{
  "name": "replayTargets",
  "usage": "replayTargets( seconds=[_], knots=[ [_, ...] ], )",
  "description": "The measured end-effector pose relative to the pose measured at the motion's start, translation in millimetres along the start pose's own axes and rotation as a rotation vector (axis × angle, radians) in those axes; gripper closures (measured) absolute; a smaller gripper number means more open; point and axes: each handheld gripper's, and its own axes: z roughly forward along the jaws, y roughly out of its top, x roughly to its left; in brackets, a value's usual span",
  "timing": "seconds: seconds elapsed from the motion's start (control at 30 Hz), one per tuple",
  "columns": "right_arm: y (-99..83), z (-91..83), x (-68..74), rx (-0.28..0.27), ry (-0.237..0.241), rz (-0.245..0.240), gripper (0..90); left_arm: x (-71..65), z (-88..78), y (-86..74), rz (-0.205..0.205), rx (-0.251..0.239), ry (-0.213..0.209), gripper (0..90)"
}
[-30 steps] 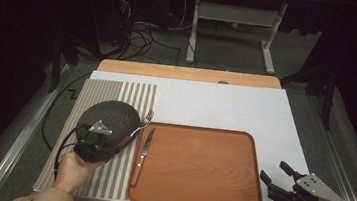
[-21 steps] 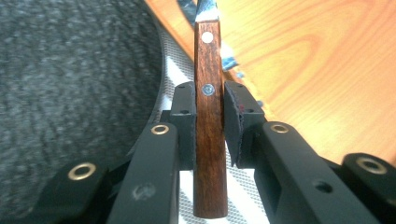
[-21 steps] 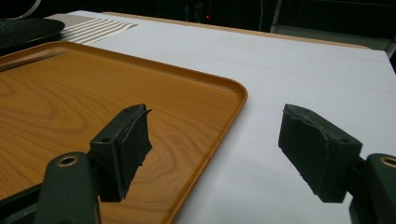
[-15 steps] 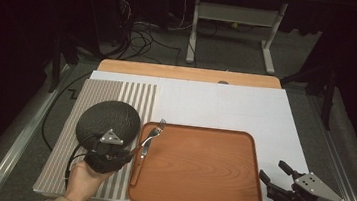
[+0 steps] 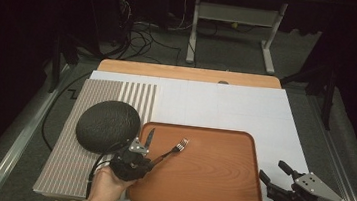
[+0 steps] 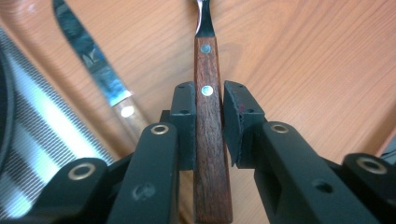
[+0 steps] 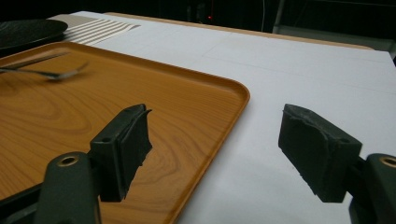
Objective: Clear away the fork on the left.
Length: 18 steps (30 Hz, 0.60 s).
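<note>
Left gripper (image 5: 147, 158) clamped narrow on the fork (image 5: 174, 149) handle, both pads against the wood; fork over the tray (image 5: 218, 185), tines toward its middle. Right gripper (image 5: 275, 175) wide open, holding nothing, at the tray's right edge. Left gripper view adds handle rivets and the knife (image 6: 91, 65) blade just beside. A second ago the fork lay off the tray by the plate (image 5: 107, 125); the knife has barely shifted.

Wood-handled fork (image 6: 208, 140) with shiny rivets lies over a smooth wood-grain tray (image 5: 218, 185).
</note>
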Motion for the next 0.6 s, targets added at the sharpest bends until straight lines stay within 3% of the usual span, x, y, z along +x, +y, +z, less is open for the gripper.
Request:
replayTargets(
  seconds=[0.3,0.6],
  knots=[
    [0.1,-0.4,0.1,-0.004,0.003,0.002,25.2,-28.8,21.4,11.8,0.049,0.029,-0.042,71.7],
    [-0.1,-0.3,-0.5,-0.004,0.007,0.003,25.2,-46.8,38.9,18.2,0.079,0.056,-0.016,71.6]
  ],
)
